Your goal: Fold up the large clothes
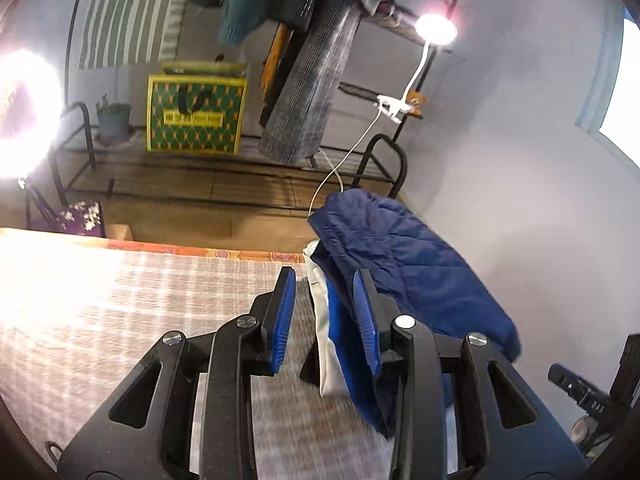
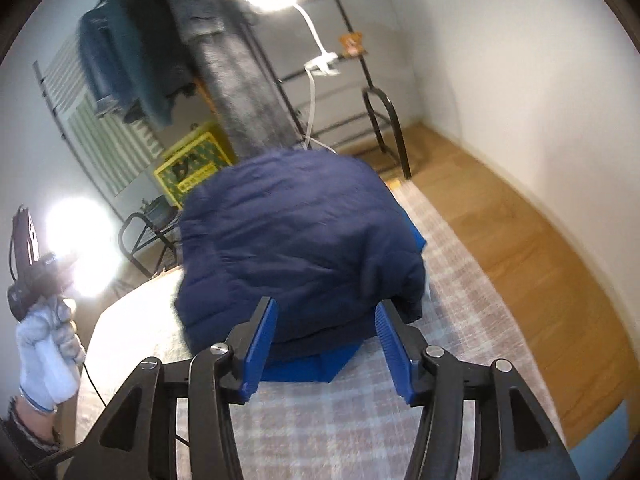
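A navy quilted jacket (image 2: pixel 296 240) with a bright blue and white lining lies bunched on the plaid-covered bed (image 2: pixel 320 420). In the left wrist view the jacket (image 1: pixel 404 256) is at the right, its lining hanging between and beside my fingers. My left gripper (image 1: pixel 326 312) is open, its right finger against the jacket's lining. My right gripper (image 2: pixel 326 334) is open, its fingers at either side of the jacket's near edge.
A metal rack (image 1: pixel 224 172) holds a green and yellow bag (image 1: pixel 196 116) and a plant pot (image 1: pixel 114 118). Hanging clothes (image 1: pixel 304 80), a clip lamp (image 1: pixel 436 28) and a bright ring light (image 1: pixel 24 112) stand behind. Wooden floor (image 2: pixel 500 220) is at the right. A gloved hand (image 2: pixel 48 352) holds the other gripper.
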{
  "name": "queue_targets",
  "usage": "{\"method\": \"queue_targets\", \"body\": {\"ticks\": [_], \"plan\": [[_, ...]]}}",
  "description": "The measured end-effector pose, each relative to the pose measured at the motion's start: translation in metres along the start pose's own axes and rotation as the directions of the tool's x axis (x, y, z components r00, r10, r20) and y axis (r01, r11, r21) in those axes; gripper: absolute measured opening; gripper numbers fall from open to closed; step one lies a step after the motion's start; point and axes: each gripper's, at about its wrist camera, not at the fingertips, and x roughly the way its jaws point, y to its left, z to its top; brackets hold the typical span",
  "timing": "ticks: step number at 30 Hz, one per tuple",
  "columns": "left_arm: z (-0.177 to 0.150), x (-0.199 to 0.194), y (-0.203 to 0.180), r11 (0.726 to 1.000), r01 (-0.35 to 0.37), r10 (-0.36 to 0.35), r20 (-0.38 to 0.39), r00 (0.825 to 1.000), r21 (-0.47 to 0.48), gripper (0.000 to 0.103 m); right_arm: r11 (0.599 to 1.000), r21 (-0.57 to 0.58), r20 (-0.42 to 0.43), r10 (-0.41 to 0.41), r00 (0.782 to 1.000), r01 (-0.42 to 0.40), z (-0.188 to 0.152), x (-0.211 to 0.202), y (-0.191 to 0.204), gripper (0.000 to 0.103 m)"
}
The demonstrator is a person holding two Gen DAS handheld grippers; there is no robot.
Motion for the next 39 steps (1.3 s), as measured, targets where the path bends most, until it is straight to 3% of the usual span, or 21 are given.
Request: {"method": "queue_targets", "body": {"ticks": [12,22,30,39], "plan": [[-0.015,-0.173,-0.023,0.990,0.023,-0.038,0.108,0.993,0.138,0.032,0.994,-0.106,0.139,-0.007,0.990,0.022,-0.010,-0.130,0.081,0.060],[-0.049,-0.298,-0.028,0.970,0.090,-0.125,0.149,0.981,0.224,0.032,0.982,-0.176,0.232,-0.019,0.972,0.061,-0.041,-0.227,0.140,0.065],[-0.075,-0.369,-0.030,0.957,0.087,-0.144,0.194,0.970,0.276,0.032,0.963,-0.251,0.305,-0.012,0.952,0.092,-0.062,-0.290,0.183,0.069],[-0.115,-0.410,-0.009,0.955,0.097,-0.153,0.188,0.970,0.280,0.032,0.953,-0.280,0.337,-0.019,0.941,0.120,-0.097,-0.316,0.215,0.079]]}}
